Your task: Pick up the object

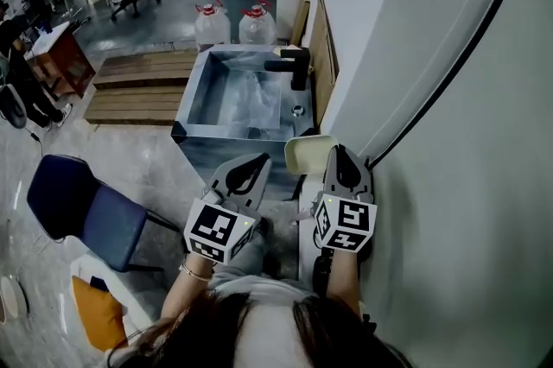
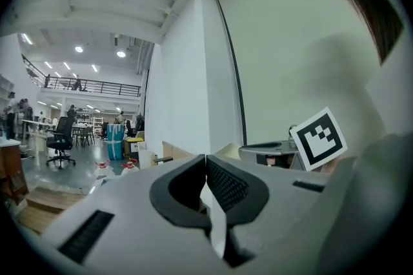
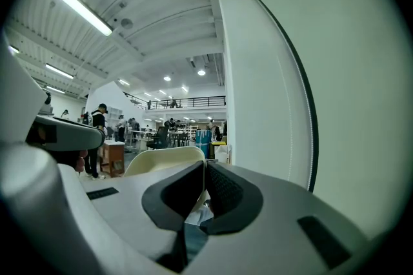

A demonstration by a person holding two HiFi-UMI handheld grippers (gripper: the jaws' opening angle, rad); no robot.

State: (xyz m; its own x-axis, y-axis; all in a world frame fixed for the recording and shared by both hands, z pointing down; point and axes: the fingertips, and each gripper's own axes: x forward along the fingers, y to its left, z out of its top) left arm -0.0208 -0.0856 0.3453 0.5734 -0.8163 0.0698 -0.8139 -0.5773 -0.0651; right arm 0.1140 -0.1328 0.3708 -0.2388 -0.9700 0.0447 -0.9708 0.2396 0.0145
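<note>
A cream plate (image 1: 308,154) sits at the near right corner of the steel sink (image 1: 192,103), just left of my right gripper's tip. My right gripper (image 1: 339,150) is held close to my body, its jaws together with nothing between them. In the right gripper view the plate (image 3: 161,160) rises behind the left jaw, beside the shut gripper (image 3: 205,164) and not in it. My left gripper (image 1: 263,157) hovers over the sink's near edge, also shut and empty. In the left gripper view its tips (image 2: 206,158) meet and point across the room.
A black faucet (image 1: 295,64) stands at the sink's right side, and something pale and crumpled (image 1: 252,94) lies in the basin. A white wall (image 1: 449,142) runs close on the right. Two water jugs (image 1: 212,24), wooden pallets (image 1: 138,85) and a blue chair (image 1: 79,207) stand around.
</note>
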